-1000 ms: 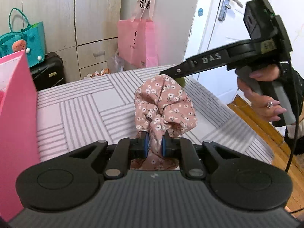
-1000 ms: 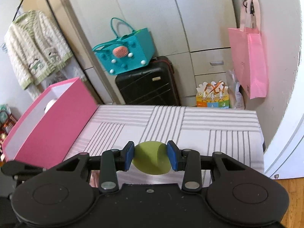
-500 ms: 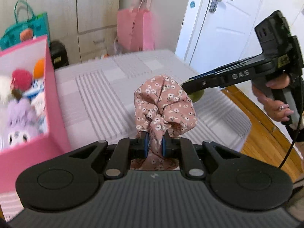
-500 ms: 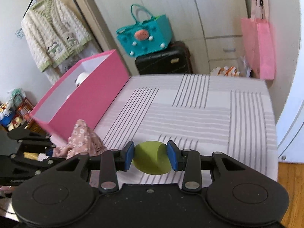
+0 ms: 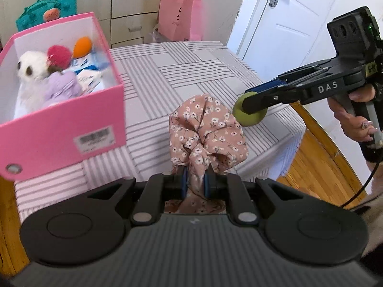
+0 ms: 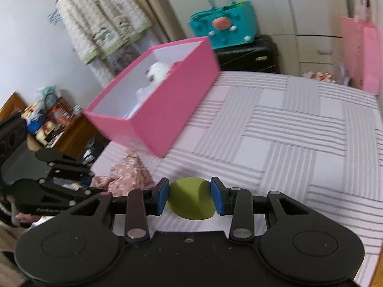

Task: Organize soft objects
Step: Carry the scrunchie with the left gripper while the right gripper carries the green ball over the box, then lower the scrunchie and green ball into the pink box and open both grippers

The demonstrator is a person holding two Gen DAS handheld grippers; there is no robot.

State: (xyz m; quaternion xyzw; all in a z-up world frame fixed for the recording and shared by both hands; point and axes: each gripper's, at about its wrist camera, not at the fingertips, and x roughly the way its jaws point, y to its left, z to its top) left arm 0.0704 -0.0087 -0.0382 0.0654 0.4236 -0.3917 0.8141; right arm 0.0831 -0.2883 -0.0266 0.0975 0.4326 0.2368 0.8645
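Observation:
My left gripper (image 5: 194,183) is shut on a pink floral fabric scrunchie (image 5: 207,129), held above the striped bed (image 5: 182,67). My right gripper (image 6: 190,199) is shut on a green soft ball (image 6: 189,198); the ball also shows in the left wrist view (image 5: 249,117), just right of the scrunchie. A pink box (image 5: 64,129) with white inner walls stands on the bed to the left and holds a white plush (image 5: 31,67), a red pompom (image 5: 58,55), an orange piece (image 5: 82,44) and a purple plush (image 5: 62,86). The box (image 6: 167,95) and scrunchie (image 6: 126,174) also show in the right wrist view.
A teal bag (image 6: 225,28) sits on a black suitcase (image 6: 249,57) by the wardrobe. A pink bag (image 5: 179,16) hangs on the wall. A white door (image 5: 287,24) and wooden floor (image 5: 318,157) lie right of the bed. A cardigan (image 6: 100,24) hangs at the left.
Both grippers have swung left with their loads, bringing the pink box and its contents closer and more into view. The green ball has moved closer to the scrunchie.

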